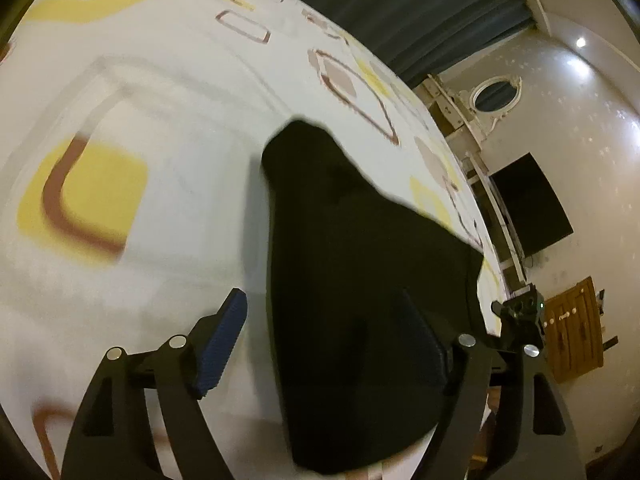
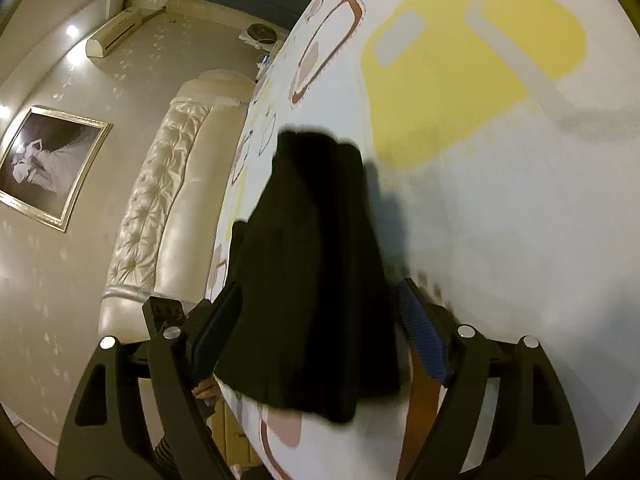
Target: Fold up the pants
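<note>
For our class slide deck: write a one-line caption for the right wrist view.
Open right gripper poised over black pants lying on a patterned bedsheet.

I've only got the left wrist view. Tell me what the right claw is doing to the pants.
Observer: The right claw is open. Its fingers sit either side of the black pants without pinching them.
Operator: Describe where the far end of the pants lies from that side.
Observer: It lies on the patterned bedsheet, right beside a large yellow patch in the print.
Operator: Say what stands beyond the bed over there.
Observer: A tufted cream headboard runs along the wall.
</note>
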A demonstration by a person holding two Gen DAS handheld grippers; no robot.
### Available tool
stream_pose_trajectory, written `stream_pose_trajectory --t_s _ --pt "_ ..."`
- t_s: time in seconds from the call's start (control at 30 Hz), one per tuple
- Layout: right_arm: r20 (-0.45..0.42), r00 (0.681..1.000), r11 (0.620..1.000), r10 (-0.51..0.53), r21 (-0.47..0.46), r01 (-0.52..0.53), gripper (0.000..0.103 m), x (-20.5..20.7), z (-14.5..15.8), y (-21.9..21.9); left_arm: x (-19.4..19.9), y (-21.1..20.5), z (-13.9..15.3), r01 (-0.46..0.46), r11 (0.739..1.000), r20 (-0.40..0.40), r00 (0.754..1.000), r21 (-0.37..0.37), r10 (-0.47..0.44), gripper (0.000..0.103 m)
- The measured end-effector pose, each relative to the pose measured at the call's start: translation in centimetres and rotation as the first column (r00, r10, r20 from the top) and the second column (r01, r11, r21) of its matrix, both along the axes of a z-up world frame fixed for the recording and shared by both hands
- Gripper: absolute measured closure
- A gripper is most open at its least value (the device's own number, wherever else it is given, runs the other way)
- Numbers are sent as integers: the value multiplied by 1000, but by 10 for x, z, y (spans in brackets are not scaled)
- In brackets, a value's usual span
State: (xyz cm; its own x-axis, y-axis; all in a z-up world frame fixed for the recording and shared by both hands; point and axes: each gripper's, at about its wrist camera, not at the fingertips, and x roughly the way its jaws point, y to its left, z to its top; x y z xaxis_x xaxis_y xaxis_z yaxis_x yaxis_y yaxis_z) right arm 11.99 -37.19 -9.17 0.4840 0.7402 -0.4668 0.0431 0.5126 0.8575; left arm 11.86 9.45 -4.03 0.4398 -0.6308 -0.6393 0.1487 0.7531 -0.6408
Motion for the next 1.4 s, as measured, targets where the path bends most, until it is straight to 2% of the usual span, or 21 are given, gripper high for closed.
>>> stream_pose_trajectory --t_s 0.1,0.17,0.27,0.33,0.4,0.43,0.47,0.5,0.57,0.67,0.93,1.13,1.4 --pt "-3 1000 1000 8 15 -7 23 -18 -2 5 -19 -2 -10 -4 1000 -49 999 -26 3 26" --pt "2 1000 1000 6 10 -6 21 -25 -1 8 -27 -4 -20 -13 997 -92 996 -70 6 26" --pt "5 1000 1000 -10 17 10 20 -29 -2 11 -30 -9 -24 -26 996 -98 995 -90 17 26" --pt "2 1000 1000 -7 15 7 19 -29 -2 15 -27 -16 -25 -18 991 -107 994 -129 4 26" --pt "-1 1000 1000 3 -4 -3 20 -29 -2 19 -29 -24 -26 -17 993 -109 994 -117 4 30" --pt "-3 1000 1000 12 -18 -12 25 -28 -1 23 -28 -28 -26 -20 996 -110 994 -92 10 40" --pt "-12 1000 999 20 -46 -20 34 -26 -1 27 -27 -30 -27 -28 997 -114 993 -74 19 44" --pt "-29 999 998 26 -65 -28 53 -24 -4 31 -26 -28 -28 -37 996 -117 993 -78 27 47" --pt "-44 999 998 18 -54 -20 60 -25 -10 32 -27 -23 -28 -50 993 -130 991 -105 36 63" --pt "-29 1000 1000 6 -16 -6 65 -30 -5 29 -30 -23 -20 -34 996 -110 994 -88 24 71" --pt "1 1000 1000 8 14 -8 67 -46 11 29 -41 -20 -10 -47 997 -115 993 -64 39 73" --pt "-16 1000 999 7 36 -7 67 -63 1 27 -52 -21 -17 -40 997 -109 994 -63 33 72" --pt "-34 999 999 0 42 2 67 -66 -16 27 -46 -16 -28 -35 996 -99 995 -83 27 70"
